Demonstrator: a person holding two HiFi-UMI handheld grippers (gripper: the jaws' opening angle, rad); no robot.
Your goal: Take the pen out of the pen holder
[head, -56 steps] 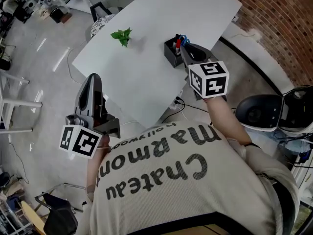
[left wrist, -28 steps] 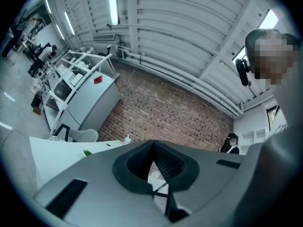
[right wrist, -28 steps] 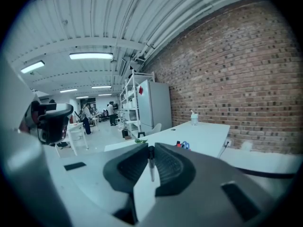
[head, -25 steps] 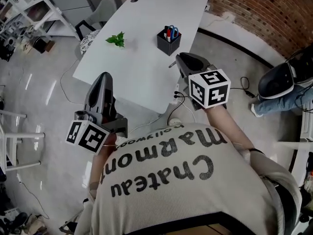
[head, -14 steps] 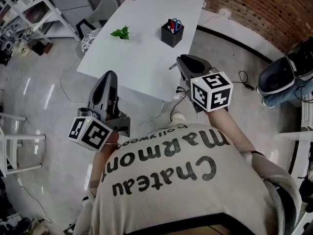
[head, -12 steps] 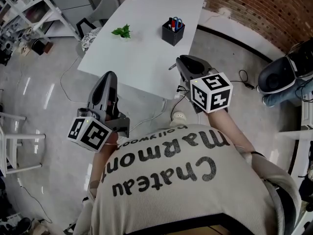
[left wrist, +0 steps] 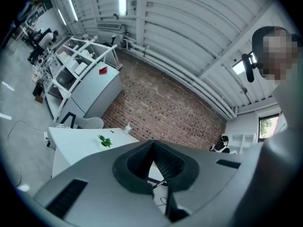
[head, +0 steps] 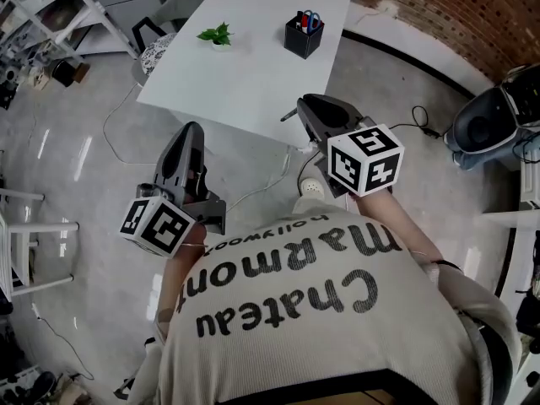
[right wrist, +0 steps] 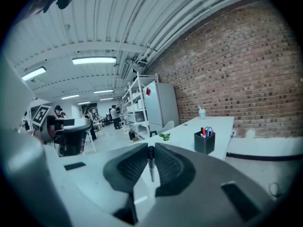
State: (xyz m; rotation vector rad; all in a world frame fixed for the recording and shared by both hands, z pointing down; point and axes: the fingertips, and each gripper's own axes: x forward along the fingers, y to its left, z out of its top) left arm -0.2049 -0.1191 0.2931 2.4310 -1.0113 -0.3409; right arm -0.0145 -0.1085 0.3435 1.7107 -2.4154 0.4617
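The right gripper (right wrist: 150,151) pinches a thin dark pen (right wrist: 150,167) between its jaws, and in the head view the pen's tip pokes out just off the near edge of the white table (head: 253,74). The black pen holder (head: 303,37) stands well apart on the table's far part, with red and blue items upright in it. The left gripper (left wrist: 152,146) is over the floor, its jaws pressed together on nothing.
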